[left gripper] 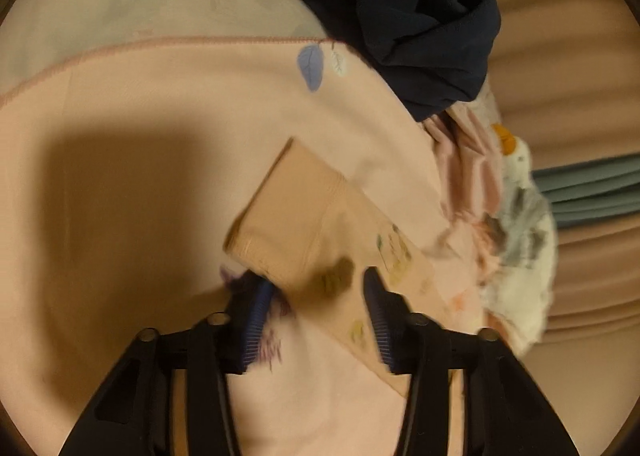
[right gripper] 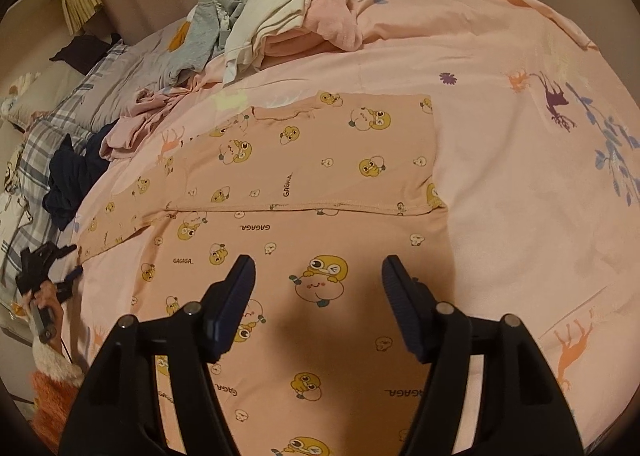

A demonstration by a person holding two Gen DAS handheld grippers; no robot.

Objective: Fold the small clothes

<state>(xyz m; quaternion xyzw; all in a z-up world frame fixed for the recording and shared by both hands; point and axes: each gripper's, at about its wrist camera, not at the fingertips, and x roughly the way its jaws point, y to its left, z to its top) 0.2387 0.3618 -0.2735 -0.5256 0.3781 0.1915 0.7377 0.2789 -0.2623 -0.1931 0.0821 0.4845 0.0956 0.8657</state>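
Observation:
A peach shirt (right gripper: 304, 183) printed with yellow cartoon figures lies flat on the pink bedsheet (right gripper: 520, 195), one layer folded over with its hem running across the middle. My right gripper (right gripper: 318, 276) hovers open above the shirt's near part, nothing between its fingers. The shirt's left sleeve (right gripper: 116, 223) stretches out to the left. In the blurred left wrist view that sleeve (left gripper: 296, 211) lies between the blue pads of my left gripper (left gripper: 318, 296), which stand apart beside it without pressing it. The left gripper (right gripper: 60, 252), held by a hand, also shows in the right wrist view at the sleeve's end.
A navy garment (left gripper: 420, 23) lies crumpled just beyond the sleeve. Farther on sits a pile of white, pink and grey clothes (right gripper: 296, 15). A white patterned garment (left gripper: 520, 240) lies to the right of the sleeve. A plaid sheet (right gripper: 48, 143) and a curtain border the bed.

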